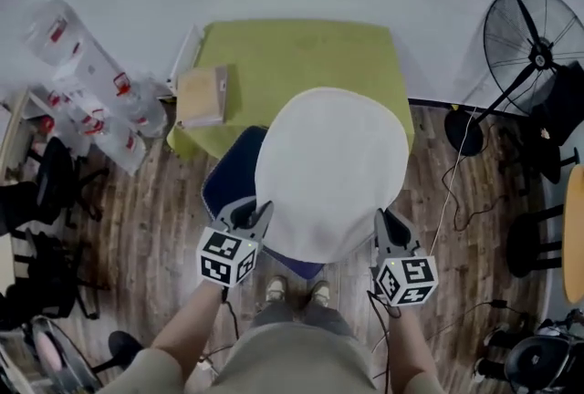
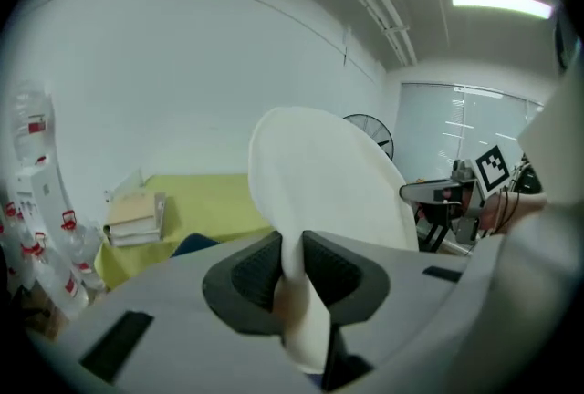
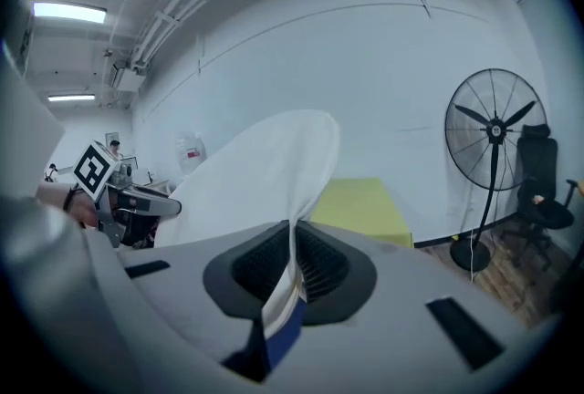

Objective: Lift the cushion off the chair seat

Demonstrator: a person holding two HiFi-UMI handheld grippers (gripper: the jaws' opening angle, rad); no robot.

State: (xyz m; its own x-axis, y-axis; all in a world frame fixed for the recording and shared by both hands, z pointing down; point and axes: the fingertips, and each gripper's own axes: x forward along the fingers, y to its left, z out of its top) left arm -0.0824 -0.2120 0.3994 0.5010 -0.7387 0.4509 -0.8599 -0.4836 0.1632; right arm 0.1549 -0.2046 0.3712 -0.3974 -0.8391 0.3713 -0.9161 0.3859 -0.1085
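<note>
A round white cushion (image 1: 330,171) with a blue underside hangs in the air above a dark blue chair seat (image 1: 230,175). My left gripper (image 1: 255,221) is shut on the cushion's near left edge, and my right gripper (image 1: 386,223) is shut on its near right edge. In the left gripper view the white cushion (image 2: 319,182) rises from between the black pads (image 2: 251,269) of the gripper (image 2: 292,264). Along the right gripper (image 3: 294,263), the cushion (image 3: 265,173) edge is pinched thin between the jaws, blue showing below.
A yellow-green covered table (image 1: 292,64) stands behind the chair with a tan book (image 1: 203,96) at its left edge. A black standing fan (image 1: 529,41) is at the right with a cable on the wood floor. Plastic-wrapped goods (image 1: 91,82) and black chairs lie at the left.
</note>
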